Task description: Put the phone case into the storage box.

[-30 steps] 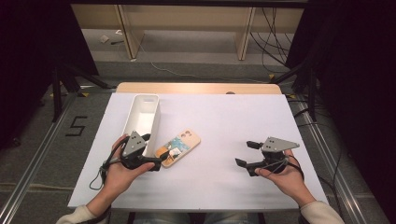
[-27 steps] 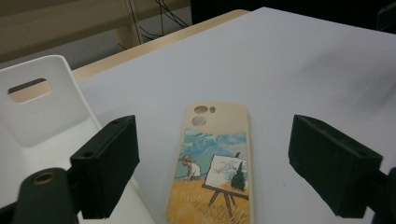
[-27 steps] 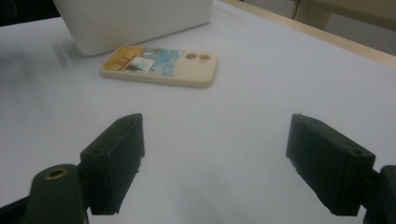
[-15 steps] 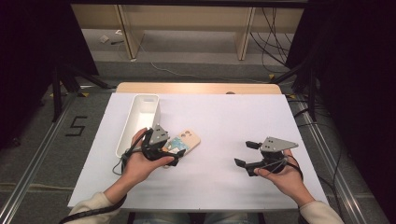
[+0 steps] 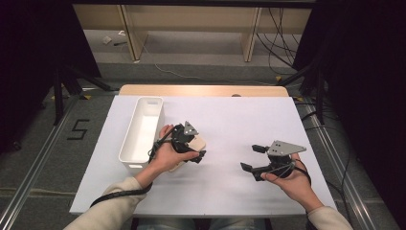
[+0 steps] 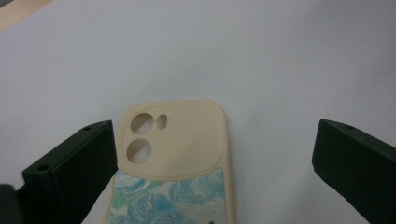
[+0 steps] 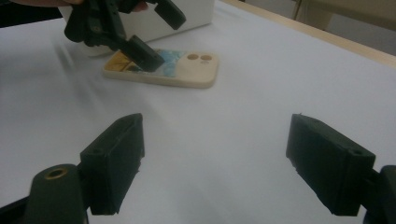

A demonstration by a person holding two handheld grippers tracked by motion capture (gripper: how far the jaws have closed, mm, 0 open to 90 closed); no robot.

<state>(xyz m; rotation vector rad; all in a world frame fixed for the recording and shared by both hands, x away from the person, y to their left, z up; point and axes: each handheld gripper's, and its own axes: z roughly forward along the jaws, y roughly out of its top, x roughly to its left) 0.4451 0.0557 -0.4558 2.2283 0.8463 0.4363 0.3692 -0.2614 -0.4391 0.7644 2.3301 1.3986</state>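
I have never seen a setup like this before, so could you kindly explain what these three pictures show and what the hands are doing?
A person sits at a table covered in white, holding a hand-held two-jaw gripper in each hand. One picture looks down from above; the other two come from cameras riding on the grippers. On the table lie a white bin and a cream phone case with a blue swirl print. The left gripper hangs over the case, its jaws having just been opening, the case between them but not pinched. The right gripper waits open, holding nothing.
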